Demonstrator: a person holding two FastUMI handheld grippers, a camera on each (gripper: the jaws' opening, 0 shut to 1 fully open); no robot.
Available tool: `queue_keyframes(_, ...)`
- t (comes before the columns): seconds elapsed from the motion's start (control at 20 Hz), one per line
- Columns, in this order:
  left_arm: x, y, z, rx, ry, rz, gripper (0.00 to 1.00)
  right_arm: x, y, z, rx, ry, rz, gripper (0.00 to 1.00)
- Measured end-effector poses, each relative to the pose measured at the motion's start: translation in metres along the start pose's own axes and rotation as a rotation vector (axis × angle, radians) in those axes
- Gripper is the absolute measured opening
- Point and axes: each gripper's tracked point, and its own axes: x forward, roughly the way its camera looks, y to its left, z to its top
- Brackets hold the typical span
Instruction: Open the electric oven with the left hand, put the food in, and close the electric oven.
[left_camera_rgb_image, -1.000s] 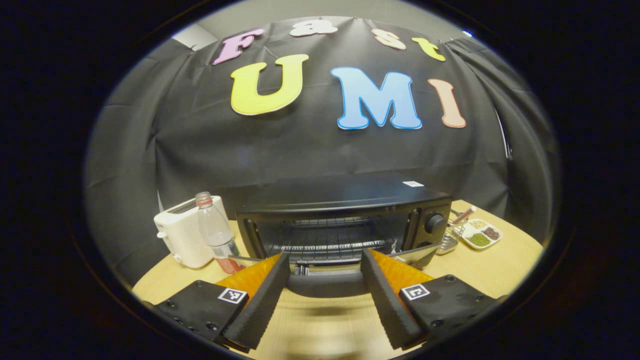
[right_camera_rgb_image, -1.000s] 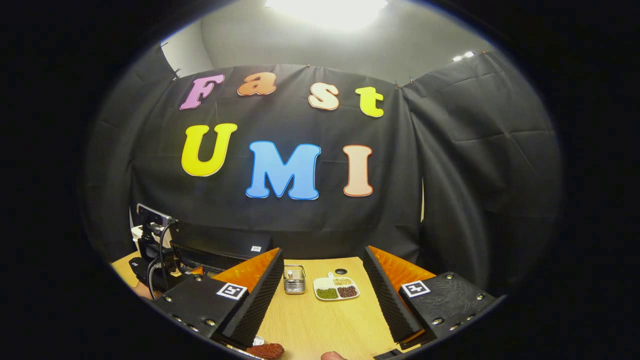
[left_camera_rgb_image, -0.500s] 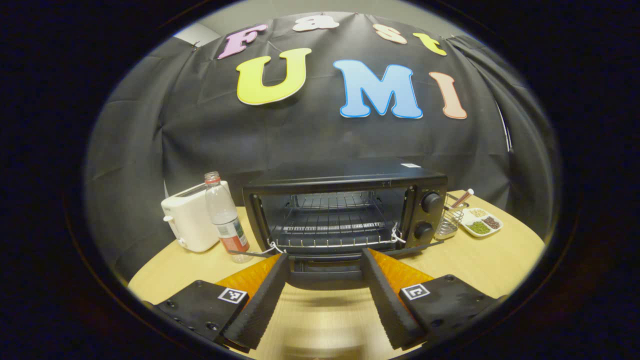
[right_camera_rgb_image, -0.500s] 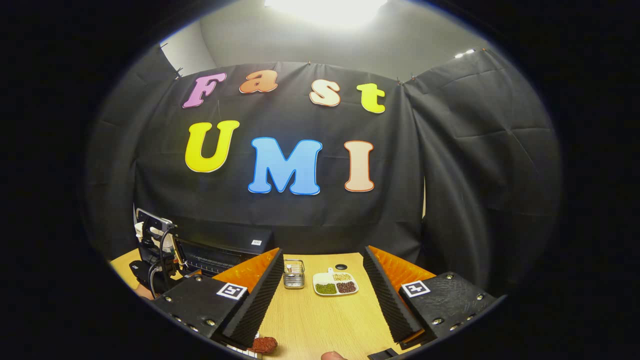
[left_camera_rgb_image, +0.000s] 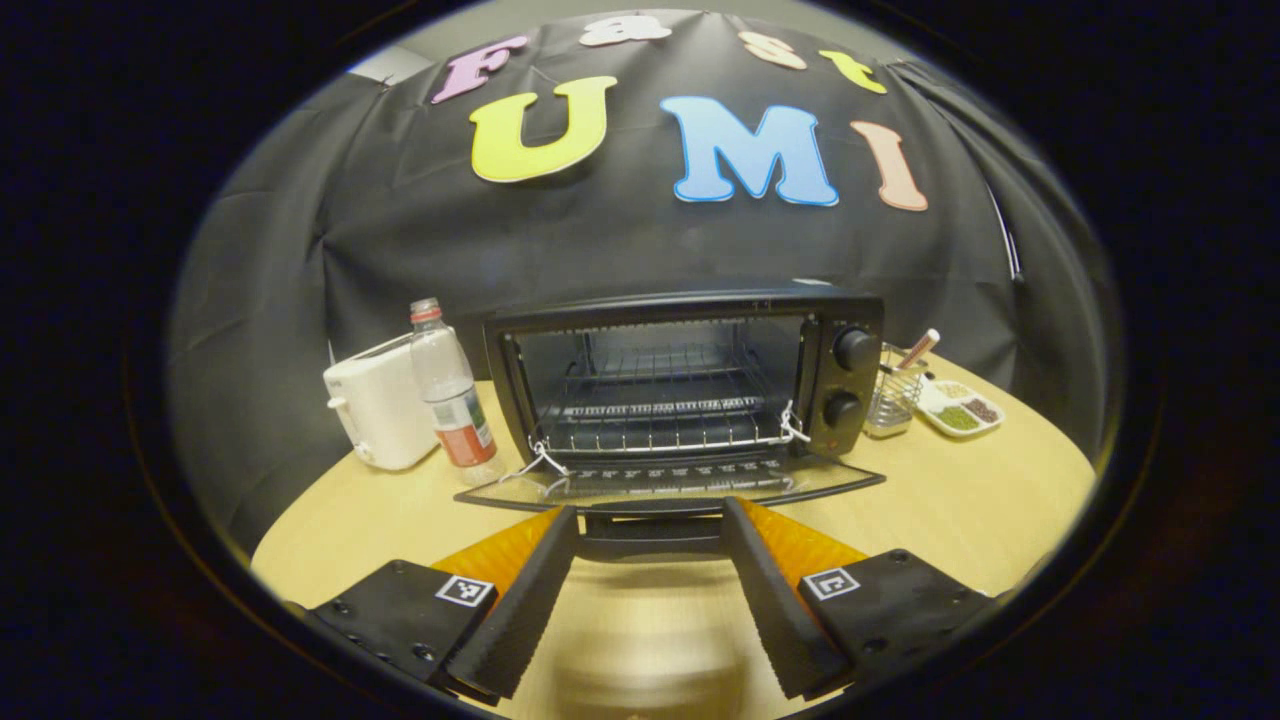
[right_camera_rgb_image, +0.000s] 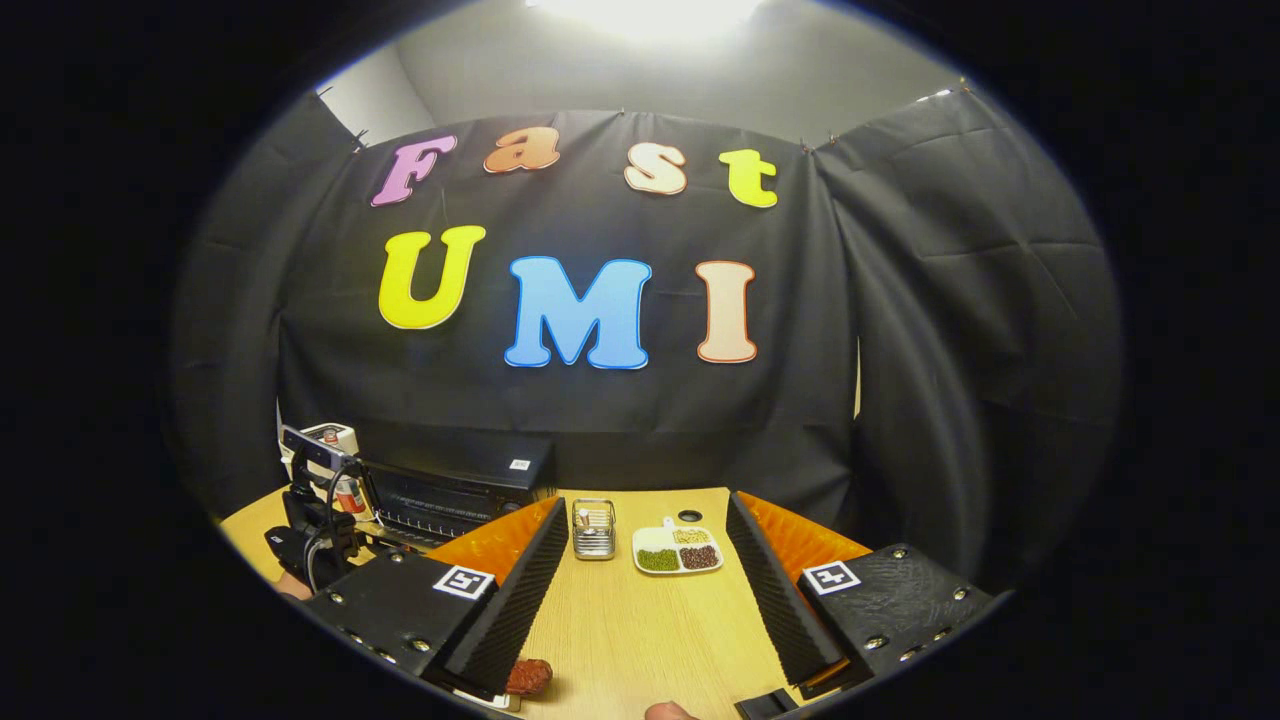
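Now the oven (left_camera_rgb_image: 680, 385) stands at 12 o'clock on the counter (left_camera_rgb_image: 960, 500), door (left_camera_rgb_image: 670, 485) down flat. My left hand-held gripper (left_camera_rgb_image: 650, 590) is spread, straddling the handle (left_camera_rgb_image: 650, 524). Right hand-held gripper (right_camera_rgb_image: 640, 610) gapes empty; food (right_camera_rgb_image: 528, 677) lies at 7 o'clock. I should grip it gently, centred.

Staged kitchen booth: black cloth wall (left_camera_rgb_image: 620, 250), wooden table (left_camera_rgb_image: 950, 500), oven (left_camera_rgb_image: 680, 380), toaster (left_camera_rgb_image: 375, 405)
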Motion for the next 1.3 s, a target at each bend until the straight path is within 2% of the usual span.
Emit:
queue_keyframes(0.05,0.0,0.0,-0.006,0.007,0.011,-0.001,0.92,0.001,-0.001,-0.002,0.003,0.006,-0.001,0.97)
queue_keyframes(0.15,0.0,-0.001,-0.018,0.017,0.039,-0.004,0.96,0.0,-0.002,-0.005,0.007,0.015,-0.002,0.97)
queue_keyframes(0.2,0.0,-0.002,-0.024,0.018,0.053,-0.006,0.91,-0.001,-0.002,-0.007,0.008,0.018,-0.003,0.97)
queue_keyframes(0.25,0.001,-0.002,-0.029,0.019,0.066,-0.007,1.0,-0.001,-0.002,-0.008,0.008,0.022,-0.002,0.97)
queue_keyframes(0.45,0.005,-0.004,-0.042,0.022,0.1,-0.009,1.0,-0.003,-0.003,-0.013,-0.001,0.034,0.0,0.97)
queue_keyframes(0.5,0.004,-0.006,-0.045,0.024,0.105,-0.01,0.96,-0.004,-0.003,-0.015,-0.003,0.037,0.001,0.97)
queue_keyframes(0.55,0.005,-0.007,-0.047,0.026,0.109,-0.012,1.0,-0.004,-0.003,-0.016,-0.004,0.041,0.003,0.97)
queue_keyframes(0.7,-0.002,-0.01,-0.049,0.027,0.118,-0.016,0.94,-0.005,-0.002,-0.019,0.003,0.05,0.012,0.97)
queue_keyframes(0.75,-0.007,-0.011,-0.047,0.023,0.11,-0.018,0.97,-0.005,-0.002,-0.02,0.006,0.054,0.017,0.97)
queue_keyframes(1.1,-0.052,-0.01,0.035,0.003,-0.064,-0.019,0.96,0.001,0.005,-0.036,0.028,0.085,0.07,0.97)
queue_keyframes(1.2,-0.071,-0.007,0.063,-0.009,-0.13,-0.015,0.94,0.004,0.015,-0.05,0.038,0.122,0.112,0.97)
queue_keyframes(1.25,-0.082,-0.005,0.077,-0.017,-0.164,-0.012,0.96,0.005,0.019,-0.06,0.039,0.152,0.134,0.96)
queue_keyframes(1.3,-0.094,-0.002,0.088,-0.023,-0.192,-0.007,0.93,0.004,0.021,-0.07,0.04,0.182,0.151,0.97)
